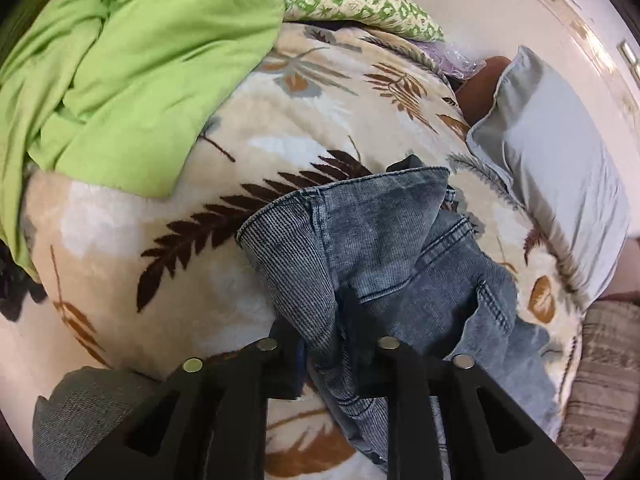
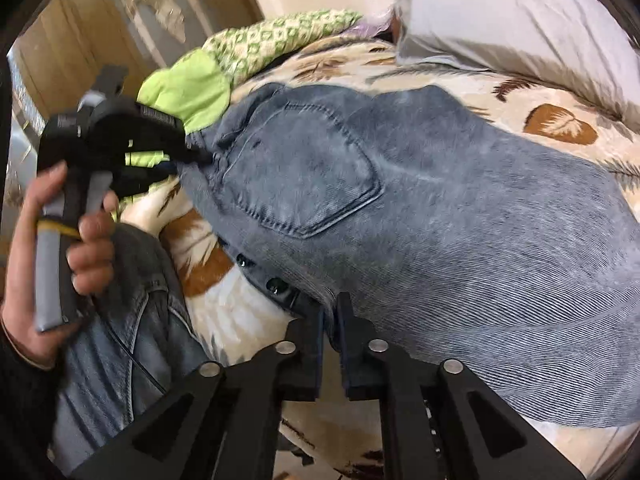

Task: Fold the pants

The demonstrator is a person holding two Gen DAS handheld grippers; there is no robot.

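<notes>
Grey-blue denim pants (image 2: 420,216) lie on a leaf-patterned blanket (image 2: 560,92), back pocket up. My right gripper (image 2: 331,320) is shut on the waistband edge near the dark buttons. My left gripper (image 1: 320,344) is shut on a bunched fold of the pants (image 1: 380,248). In the right wrist view the left gripper (image 2: 192,156) shows held in a hand at the far end of the waistband, pinching the denim.
A lime green cloth (image 1: 132,60) and a green patterned cloth (image 1: 360,0) lie at the back of the bed. A grey pillow (image 1: 560,168) lies at the right. The person's jeans-clad leg (image 2: 120,340) is at the lower left.
</notes>
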